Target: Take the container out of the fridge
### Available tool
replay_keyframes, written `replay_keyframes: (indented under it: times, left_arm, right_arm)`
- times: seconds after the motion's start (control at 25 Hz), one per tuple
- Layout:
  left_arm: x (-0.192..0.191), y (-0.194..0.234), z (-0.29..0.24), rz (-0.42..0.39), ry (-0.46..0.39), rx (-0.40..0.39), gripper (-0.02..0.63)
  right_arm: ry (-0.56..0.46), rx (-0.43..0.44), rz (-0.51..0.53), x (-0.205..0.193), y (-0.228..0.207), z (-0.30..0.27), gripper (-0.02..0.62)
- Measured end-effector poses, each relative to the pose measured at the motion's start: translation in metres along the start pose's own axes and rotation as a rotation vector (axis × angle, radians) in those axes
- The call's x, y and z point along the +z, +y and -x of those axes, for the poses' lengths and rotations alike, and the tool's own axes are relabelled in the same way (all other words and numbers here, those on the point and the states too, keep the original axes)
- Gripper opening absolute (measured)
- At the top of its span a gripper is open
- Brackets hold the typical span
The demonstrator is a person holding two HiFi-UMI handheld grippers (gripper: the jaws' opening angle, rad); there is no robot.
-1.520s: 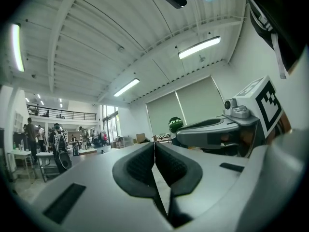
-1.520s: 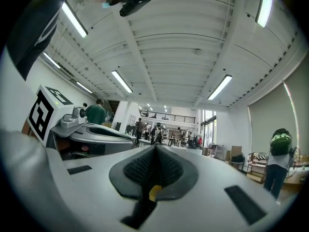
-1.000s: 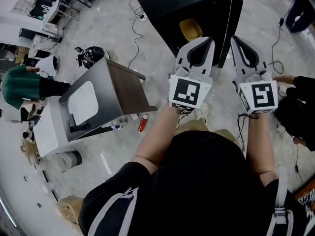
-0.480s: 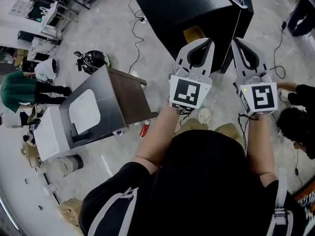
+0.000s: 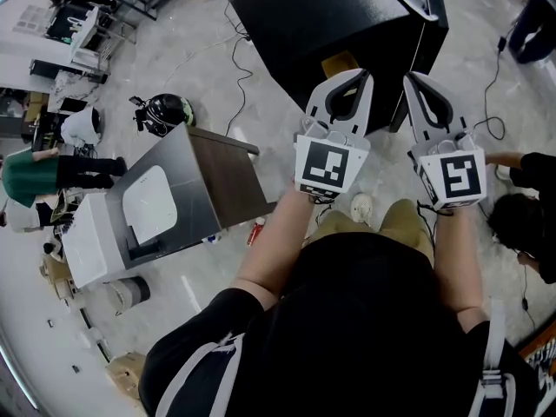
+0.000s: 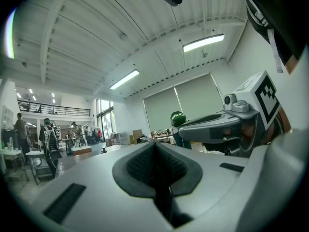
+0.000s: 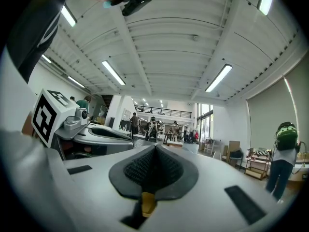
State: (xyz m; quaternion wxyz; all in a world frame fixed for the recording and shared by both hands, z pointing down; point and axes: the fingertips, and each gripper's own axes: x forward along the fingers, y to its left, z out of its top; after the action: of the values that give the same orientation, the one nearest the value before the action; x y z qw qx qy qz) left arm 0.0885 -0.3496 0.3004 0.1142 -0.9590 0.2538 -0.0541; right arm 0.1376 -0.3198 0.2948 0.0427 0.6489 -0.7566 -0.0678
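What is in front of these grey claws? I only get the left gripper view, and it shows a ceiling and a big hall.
Observer: The head view shows a black fridge standing right ahead.
Visitor: Is anything inside it?
Observer: A yellowish thing shows at its near side; what it is I cannot tell.
Visitor: Is the other claw holding something?
Observer: No; the right gripper view shows the right gripper with jaws together, nothing between them.

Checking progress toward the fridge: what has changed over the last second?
The person has moved closer to the black fridge, which now fills more of the head view. The left gripper and right gripper stayed shut, empty and side by side, pointing toward it.
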Motion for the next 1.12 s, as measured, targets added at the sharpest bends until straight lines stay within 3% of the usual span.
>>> replay_keyframes:
  times: [0.6, 1.12]
  left_arm:
    - [-0.009, -0.013, -0.061, -0.012, 0.114, 0.099, 0.025]
    - [-0.033, -0.039, -0.08, -0.025, 0.202, 0.186, 0.025]
  right_arm:
    - [-0.022, 0.15, -0.078, -0.02, -0.06, -0.017, 0.035]
    - [-0.031, 0.261, -0.093, -0.042, -0.079, -0.006, 0.035]
